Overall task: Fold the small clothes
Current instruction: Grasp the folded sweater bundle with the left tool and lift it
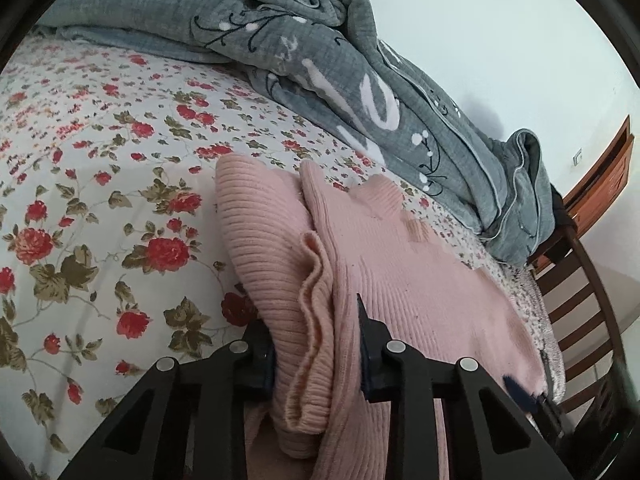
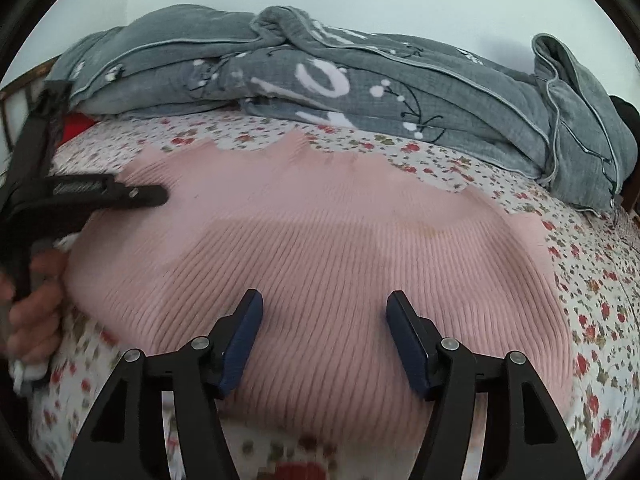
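Note:
A pink ribbed knit garment lies spread on the floral bed sheet. In the left wrist view a thick fold of the garment sits between the fingers of my left gripper, which close on it. The left gripper also shows in the right wrist view, at the garment's left edge, held by a hand. My right gripper is open, fingers wide apart, just above the garment's near part and holding nothing.
A crumpled grey quilt with white print lies along the far side of the bed, against a pale wall. A dark wooden slatted bed end stands at the right in the left wrist view. The floral sheet stretches to the left.

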